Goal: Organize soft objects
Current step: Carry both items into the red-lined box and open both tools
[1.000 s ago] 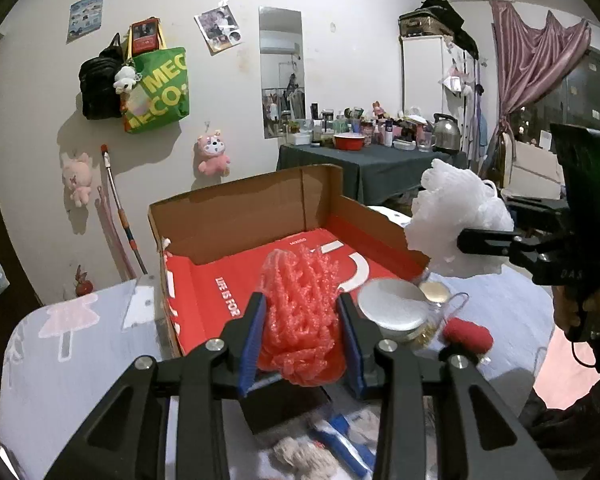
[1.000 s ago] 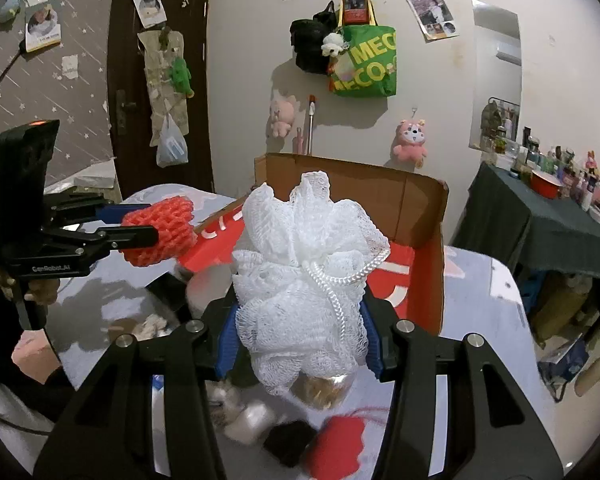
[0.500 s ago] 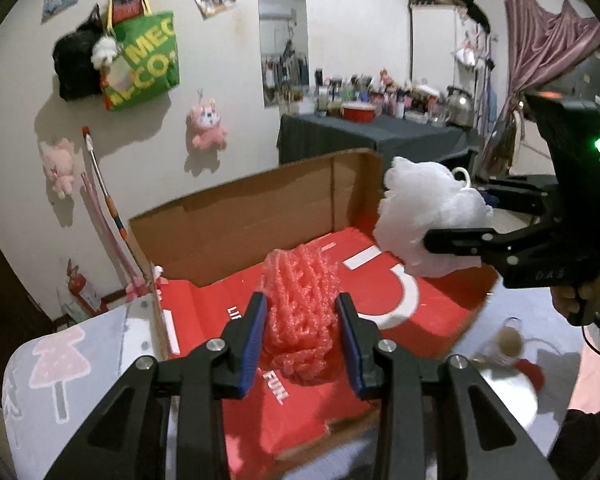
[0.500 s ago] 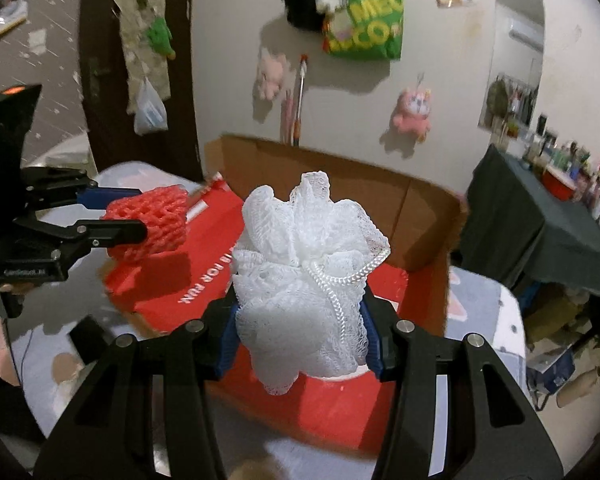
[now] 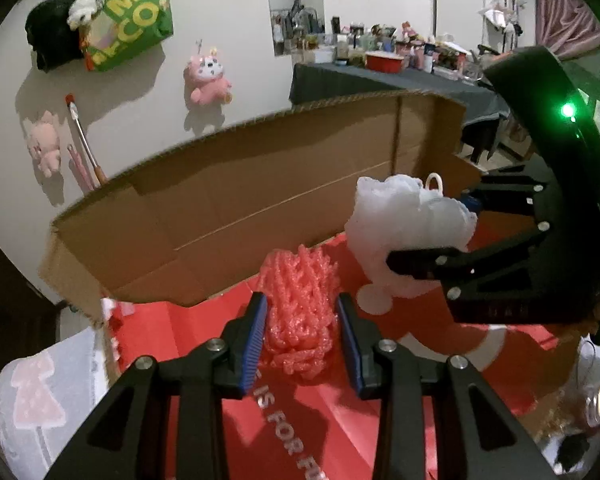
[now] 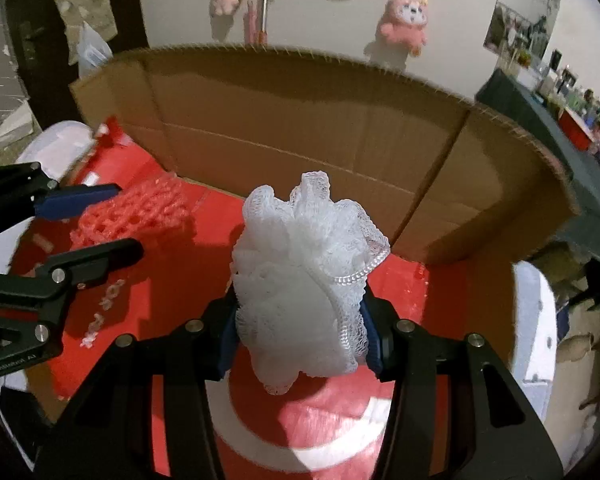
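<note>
Both held puffs [image 5: 300,304] now over box [image 5: 228,200]

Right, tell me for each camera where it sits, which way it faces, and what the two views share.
Left wrist: sits on the left gripper, looking down along its fingers into the cardboard box; shows its own fingers clamping the red foam net.
Right wrist: sits on the right gripper, looking down into the same box; shows its own fingers clamping the white mesh puff.
Shared: each sees the other gripper and its load, the box, and the pink plush on the wall.
</note>
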Motion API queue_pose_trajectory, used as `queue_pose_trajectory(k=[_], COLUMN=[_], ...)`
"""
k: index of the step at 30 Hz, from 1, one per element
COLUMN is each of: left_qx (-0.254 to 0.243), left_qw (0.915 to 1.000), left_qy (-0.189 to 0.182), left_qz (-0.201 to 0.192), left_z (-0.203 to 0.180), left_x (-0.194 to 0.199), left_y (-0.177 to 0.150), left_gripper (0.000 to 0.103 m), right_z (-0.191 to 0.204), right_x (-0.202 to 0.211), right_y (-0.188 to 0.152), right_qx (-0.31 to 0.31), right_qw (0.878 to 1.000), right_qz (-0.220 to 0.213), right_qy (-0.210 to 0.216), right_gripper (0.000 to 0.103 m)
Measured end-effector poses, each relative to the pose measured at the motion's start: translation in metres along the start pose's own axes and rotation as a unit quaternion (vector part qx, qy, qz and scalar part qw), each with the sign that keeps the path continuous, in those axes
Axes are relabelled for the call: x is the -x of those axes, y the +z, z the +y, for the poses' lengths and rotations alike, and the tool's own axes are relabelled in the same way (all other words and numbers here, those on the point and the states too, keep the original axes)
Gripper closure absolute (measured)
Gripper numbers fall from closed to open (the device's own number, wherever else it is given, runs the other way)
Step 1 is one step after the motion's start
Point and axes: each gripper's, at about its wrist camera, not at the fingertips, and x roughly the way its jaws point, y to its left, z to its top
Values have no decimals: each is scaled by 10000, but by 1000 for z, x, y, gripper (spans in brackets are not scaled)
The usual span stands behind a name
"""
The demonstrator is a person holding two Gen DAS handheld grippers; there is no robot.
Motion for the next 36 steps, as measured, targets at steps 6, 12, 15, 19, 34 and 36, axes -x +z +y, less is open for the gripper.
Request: queue_pose_trajectory(k=[6,12,15,19,34,36], left_qx=[6,192,246,213,425,486], left_qw=[9992,9992,9991,9991,9989,9987], left_qy=[114,1,-21,4,55,61], left_qz=[377,340,350,358,210,117], left_z=[3,9,9,10,20,22], left_x=[-32,-27,-25,-27,-15,-7], left_y=[-8,-14,-13,-9,-4,-4], left_gripper=[63,61,61,58,26,23], right_z=[-14,-18,-19,-21,-25,-25], right_x=[-18,-16,-19,-20,-13,-8], right_y=[-2,-6,4,5,7,5], right_qx=[-285,-336,-372,-412,-487,-489], right_qw=[9996,9993,9991,9990,9988,9988], right_qz=[62,62,63,63,40,20], right_qy=[8,122,190,190,72,49], right_gripper=[53,50,46,43,29,27])
